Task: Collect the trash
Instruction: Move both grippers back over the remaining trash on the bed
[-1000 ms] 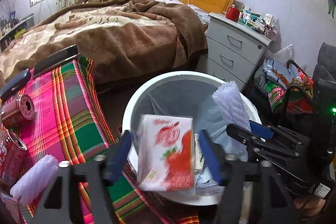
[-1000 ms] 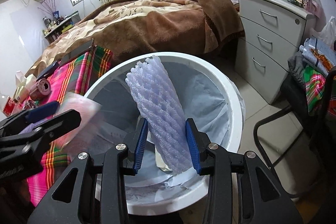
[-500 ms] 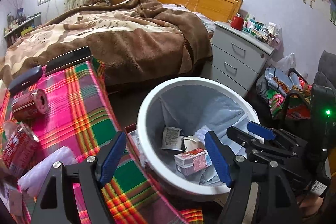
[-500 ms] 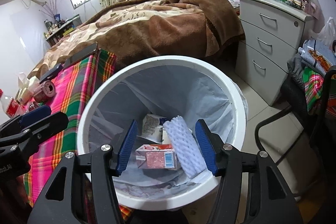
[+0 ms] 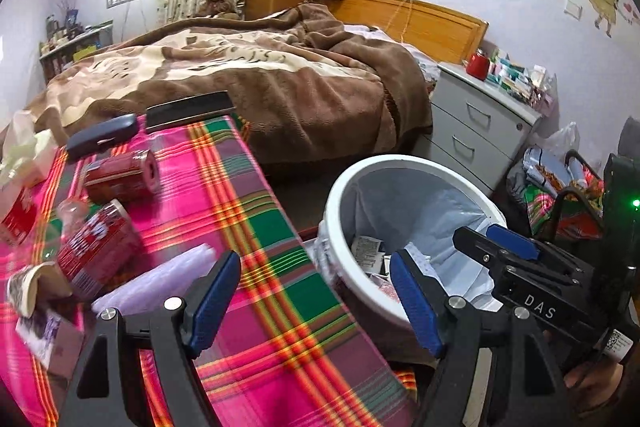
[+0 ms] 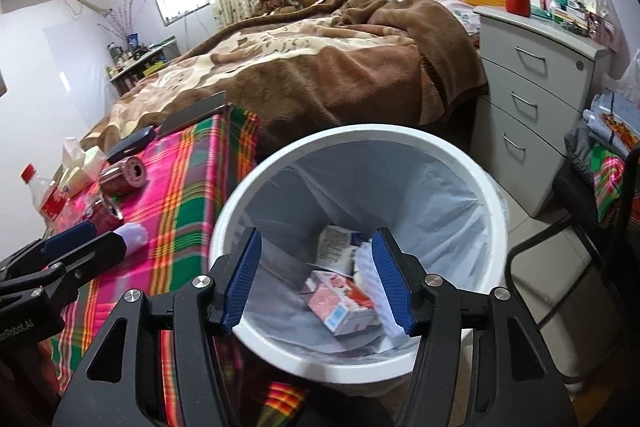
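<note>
A white trash bin (image 6: pixel 496 203) with a pale liner stands on the floor beside the plaid-covered table (image 5: pixel 256 211). In it lie a pink drink carton (image 6: pixel 340 303), a white foam sleeve (image 6: pixel 374 275) and paper scraps. My right gripper (image 6: pixel 316 279) is open and empty over the bin's near rim. My left gripper (image 5: pixel 316 299) is open and empty over the table edge, left of the bin (image 5: pixel 332 227). On the table lie two red cans (image 5: pixel 120 175), (image 5: pixel 96 247), a foam sleeve (image 5: pixel 160 279), a paper cup (image 5: pixel 24 287) and a plastic bottle (image 6: pixel 40 187).
A bed with a brown blanket (image 5: pixel 260 79) lies behind the table. A grey drawer unit (image 6: pixel 532 107) stands to the right of the bin. A black chair frame (image 6: pixel 560 247) with bags is at the far right. A dark case (image 5: pixel 100 139) and tissues (image 5: pixel 24 155) are on the table.
Both grippers let go: the drink carton and the foam sleeve dropped into the bin. The left gripper then swung left, over the table; the right pulled back a little.
</note>
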Demonstrator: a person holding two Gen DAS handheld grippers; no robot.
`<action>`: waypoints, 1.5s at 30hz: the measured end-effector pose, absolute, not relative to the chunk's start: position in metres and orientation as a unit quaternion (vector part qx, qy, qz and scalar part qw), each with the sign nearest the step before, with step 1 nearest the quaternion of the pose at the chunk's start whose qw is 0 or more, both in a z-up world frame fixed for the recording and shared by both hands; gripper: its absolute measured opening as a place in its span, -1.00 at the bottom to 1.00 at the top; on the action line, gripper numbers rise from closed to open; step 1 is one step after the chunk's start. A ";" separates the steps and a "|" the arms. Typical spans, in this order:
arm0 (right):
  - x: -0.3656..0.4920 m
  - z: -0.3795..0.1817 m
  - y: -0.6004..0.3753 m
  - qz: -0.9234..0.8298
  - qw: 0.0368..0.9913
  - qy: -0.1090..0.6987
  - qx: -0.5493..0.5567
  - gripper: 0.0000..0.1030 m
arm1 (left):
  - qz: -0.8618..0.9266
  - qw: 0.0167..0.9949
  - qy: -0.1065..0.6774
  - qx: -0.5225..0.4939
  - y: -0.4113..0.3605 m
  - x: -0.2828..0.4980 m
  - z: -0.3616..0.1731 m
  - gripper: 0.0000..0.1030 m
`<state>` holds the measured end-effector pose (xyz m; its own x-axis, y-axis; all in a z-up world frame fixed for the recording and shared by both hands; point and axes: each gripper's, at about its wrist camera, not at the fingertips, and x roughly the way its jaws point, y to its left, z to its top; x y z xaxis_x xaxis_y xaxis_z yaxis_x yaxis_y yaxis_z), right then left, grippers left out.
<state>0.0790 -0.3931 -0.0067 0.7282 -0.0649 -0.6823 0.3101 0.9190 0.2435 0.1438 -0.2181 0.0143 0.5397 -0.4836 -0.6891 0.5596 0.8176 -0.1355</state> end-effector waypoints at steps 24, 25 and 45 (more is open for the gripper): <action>0.123 -0.007 -0.296 0.040 0.925 0.360 0.113 0.15 | -0.121 0.919 0.376 0.005 -0.057 0.154 0.005 0.49; 0.125 -0.007 -0.292 0.047 0.926 0.359 0.109 0.15 | -0.114 0.920 0.376 0.006 -0.053 0.154 0.005 0.49; 0.174 -0.012 -0.233 0.177 0.907 0.382 0.006 0.16 | -0.045 0.900 0.433 -0.003 0.012 0.172 -0.042 0.49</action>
<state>0.1735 -0.2335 -0.0117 0.6455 0.3260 -0.6907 -0.3165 0.9372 0.1465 0.1723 0.0122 -0.0421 0.6215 -0.0832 -0.7789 0.0776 0.9960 -0.0445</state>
